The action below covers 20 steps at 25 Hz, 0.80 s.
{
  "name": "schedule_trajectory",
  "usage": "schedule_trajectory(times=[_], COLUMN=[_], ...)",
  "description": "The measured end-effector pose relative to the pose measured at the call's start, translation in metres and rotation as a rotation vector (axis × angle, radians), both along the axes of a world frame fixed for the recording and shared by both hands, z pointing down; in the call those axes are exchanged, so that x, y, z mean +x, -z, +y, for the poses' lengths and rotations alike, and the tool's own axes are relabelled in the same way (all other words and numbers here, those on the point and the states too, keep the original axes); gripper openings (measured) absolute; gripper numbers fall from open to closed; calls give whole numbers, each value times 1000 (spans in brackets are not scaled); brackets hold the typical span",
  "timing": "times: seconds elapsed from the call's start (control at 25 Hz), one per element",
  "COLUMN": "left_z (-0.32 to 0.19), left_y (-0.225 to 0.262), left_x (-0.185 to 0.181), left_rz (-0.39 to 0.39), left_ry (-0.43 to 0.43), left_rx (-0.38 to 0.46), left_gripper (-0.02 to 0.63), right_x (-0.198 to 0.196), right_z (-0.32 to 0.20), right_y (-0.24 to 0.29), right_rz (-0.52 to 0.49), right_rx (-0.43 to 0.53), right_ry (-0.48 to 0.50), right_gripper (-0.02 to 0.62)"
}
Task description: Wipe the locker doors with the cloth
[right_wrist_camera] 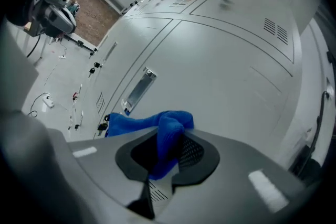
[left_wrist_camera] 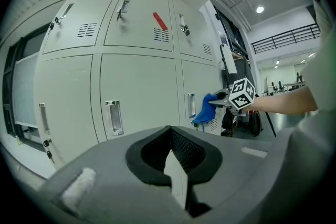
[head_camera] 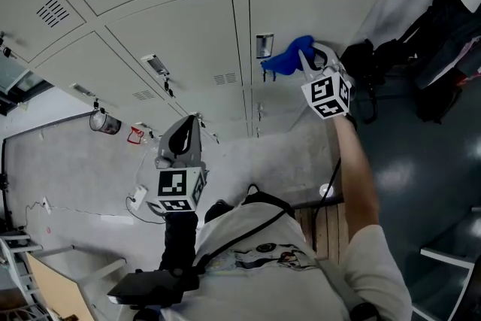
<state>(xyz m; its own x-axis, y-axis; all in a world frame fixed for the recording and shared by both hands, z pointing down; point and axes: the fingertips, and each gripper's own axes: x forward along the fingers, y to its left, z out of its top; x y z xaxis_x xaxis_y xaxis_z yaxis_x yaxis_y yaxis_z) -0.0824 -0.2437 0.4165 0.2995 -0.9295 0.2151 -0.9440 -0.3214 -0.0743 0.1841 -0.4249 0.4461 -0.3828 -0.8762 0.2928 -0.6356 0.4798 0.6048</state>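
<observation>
Right gripper [head_camera: 314, 61] clenched on the blue cloth [head_camera: 286, 61], apparently touching a locker door [head_camera: 316, 11] just right of its handle [head_camera: 264, 46] — left gripper [left_wrist_camera: 170, 134] closed, empty, well apart from that handle.

Head view steeply down; both gripper views toward the same lockers [head_camera: 173, 49].

crumpled blue cloth [head_camera: 288, 59], raised at the locker doors [head_camera: 188, 41], pale grey, shut
</observation>
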Motion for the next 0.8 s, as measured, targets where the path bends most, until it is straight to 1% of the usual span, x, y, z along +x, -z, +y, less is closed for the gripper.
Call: schedule_trajectory(times=[0.24,0.4,0.6,0.68,0.8], left_z=[-2,-2,-2,-1,-1], left_y=[-2,-4,-4,-4,-4], left_x=[9,8,10,11,13], left_rz=[9,7,5,5,4], left_ry=[-24,-24,-30,-33,-35], left_rx=[-21,-25,-24,-23,-23], left_gripper=[0,0,0,0,0], right_x=[45,81,112,114,98], right_z=[-7,-12,-15,-10,7], right_y=[-1,2,1,6,14], right_rz=[21,9,-5,-34,-80], right_rx=[-4,-7,-12,-3,21], right_ry=[-83,-149,-217,-215,-161], right_gripper=[44,44,44,44,44])
